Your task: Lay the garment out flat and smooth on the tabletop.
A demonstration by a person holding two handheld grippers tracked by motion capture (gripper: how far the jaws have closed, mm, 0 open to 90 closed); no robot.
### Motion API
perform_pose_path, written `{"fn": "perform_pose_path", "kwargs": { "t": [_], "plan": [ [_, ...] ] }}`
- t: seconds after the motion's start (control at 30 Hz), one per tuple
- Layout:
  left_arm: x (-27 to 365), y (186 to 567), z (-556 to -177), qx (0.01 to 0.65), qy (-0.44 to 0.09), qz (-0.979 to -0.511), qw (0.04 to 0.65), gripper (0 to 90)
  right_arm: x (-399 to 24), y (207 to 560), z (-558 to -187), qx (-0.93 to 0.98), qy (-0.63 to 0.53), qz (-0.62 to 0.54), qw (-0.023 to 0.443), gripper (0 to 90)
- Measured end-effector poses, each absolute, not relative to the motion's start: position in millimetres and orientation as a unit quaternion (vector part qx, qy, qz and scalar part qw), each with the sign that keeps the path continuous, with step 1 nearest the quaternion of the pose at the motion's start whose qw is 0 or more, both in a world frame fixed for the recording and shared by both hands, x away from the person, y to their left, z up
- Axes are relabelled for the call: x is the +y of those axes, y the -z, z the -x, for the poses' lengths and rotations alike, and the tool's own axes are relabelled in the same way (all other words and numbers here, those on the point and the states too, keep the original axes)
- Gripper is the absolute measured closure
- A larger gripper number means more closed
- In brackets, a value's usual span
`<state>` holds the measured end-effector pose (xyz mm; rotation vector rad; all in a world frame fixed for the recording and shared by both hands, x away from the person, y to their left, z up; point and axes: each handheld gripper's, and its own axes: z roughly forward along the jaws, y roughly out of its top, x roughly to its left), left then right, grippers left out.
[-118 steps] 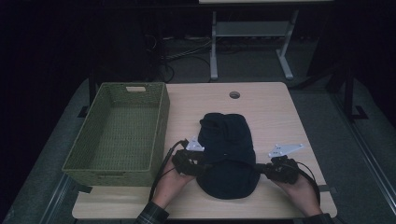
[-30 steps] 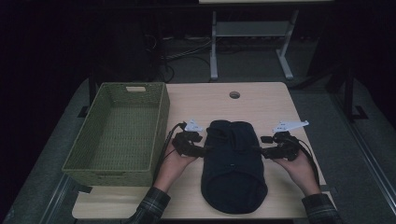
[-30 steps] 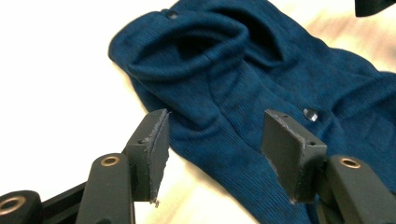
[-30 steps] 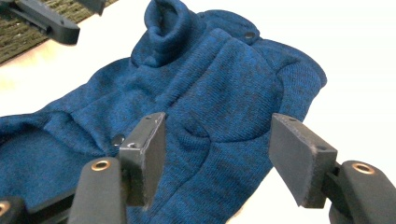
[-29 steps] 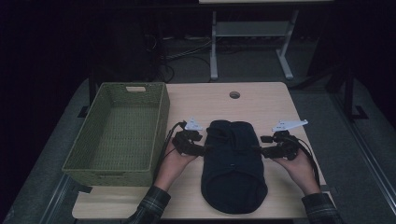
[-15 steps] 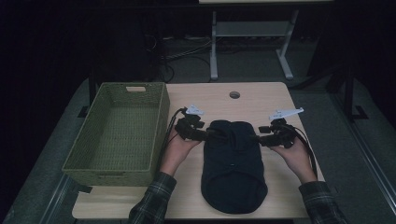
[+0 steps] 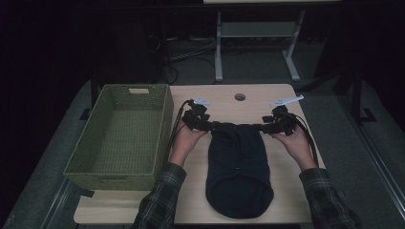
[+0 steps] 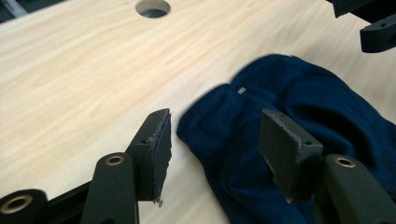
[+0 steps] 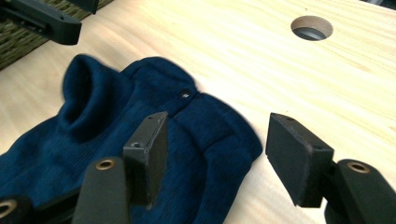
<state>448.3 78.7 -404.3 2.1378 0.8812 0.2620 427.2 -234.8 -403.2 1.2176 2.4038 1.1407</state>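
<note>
A dark navy knitted garment [image 7: 239, 167] lies flat on the wooden table [image 7: 224, 102], stretched lengthwise toward the person. My left gripper [image 7: 215, 126] is at its far left corner and my right gripper [image 7: 261, 128] at its far right corner. In the left gripper view the left gripper [image 8: 215, 126] is open, and the garment's corner [image 8: 303, 93] lies on the table under the gap. In the right gripper view the right gripper [image 9: 217, 126] is also open over the other corner of the garment [image 9: 93, 121]. No pad presses on the cloth.
A green woven basket [image 7: 162, 124] stands along the table's left side, close to my left hand. A round cable hole [image 7: 239, 97] is in the table just beyond the garment. Desk legs and cables lie on the dark floor behind.
Both hands have moved away from the person toward the far side of the table. The garment's far edge has gone with them, so the garment lies longer and narrower.
</note>
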Motion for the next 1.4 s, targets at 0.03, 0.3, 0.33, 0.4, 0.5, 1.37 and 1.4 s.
{"fn": "perform_pose_path", "kwargs": {
  "t": [0.03, 0.3, 0.33, 0.4, 0.5, 1.37, 1.4],
  "plan": [
    [78, 407, -451, 0.35, -0.103, -0.844, 0.394, 43.6, -234, 403, -431, 0.816, -0.387, -0.416, 0.107, 38.8],
    [72, 426, -469, 0.361, -0.091, -0.844, 0.386, 43.5, -230, 414, -453, 0.809, -0.379, -0.437, 0.109, 41.7],
    [71, 429, -471, 0.362, -0.092, -0.846, 0.38, 43.5, -230, 416, -455, 0.809, -0.377, -0.438, 0.112, 42.2],
    [69, 435, -475, 0.366, -0.089, -0.848, 0.373, 43.5, -231, 420, -457, 0.808, -0.37, -0.444, 0.115, 42.9],
    [67, 443, -478, 0.372, -0.079, -0.85, 0.364, 43.4, -234, 429, -463, 0.806, -0.363, -0.455, 0.104, 42.8],
    [58, 459, -482, 0.358, -0.058, -0.872, 0.328, 58.0, -229, 465, -475, 0.813, -0.348, -0.465, 0.044, 61.2],
    [57, 459, -482, 0.359, -0.058, -0.872, 0.327, 58.1, -229, 465, -475, 0.812, -0.349, -0.467, 0.041, 63.7]
  ]
}}
